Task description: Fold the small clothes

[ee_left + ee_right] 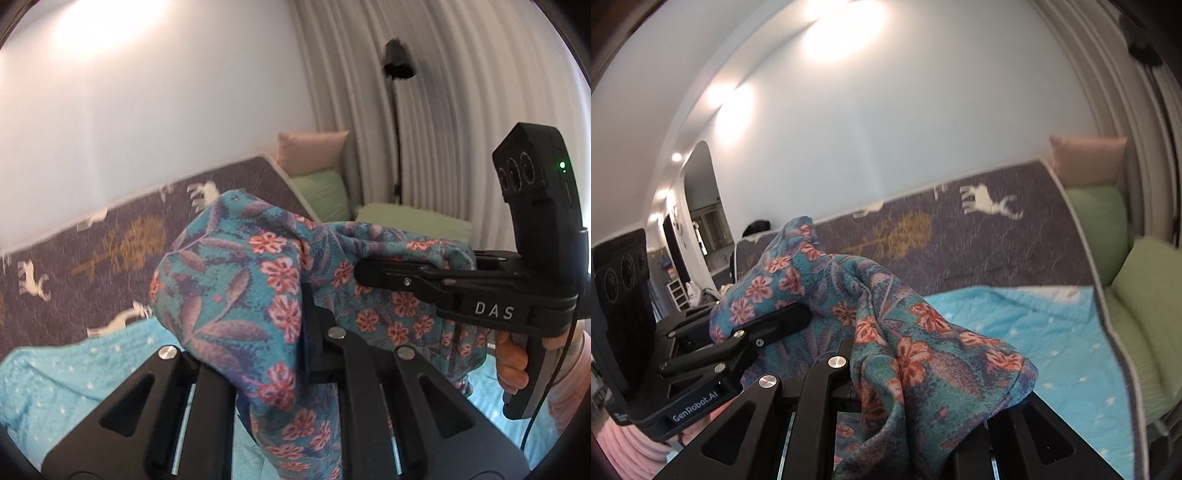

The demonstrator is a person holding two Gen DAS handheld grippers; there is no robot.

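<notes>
A: What's the cloth?

B: A teal knit garment with coral flowers and purple leaves (236,288), bunched and held above the light-blue starred quilt (55,380).

A: The grips?

B: The left gripper (310,332) pinches its edge; at three o'clock the right gripper (365,273) clamps another fold.

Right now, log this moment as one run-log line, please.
stage: garment lifted | left gripper: shut on floral garment | right gripper: shut on floral garment | below: blue star blanket
</notes>
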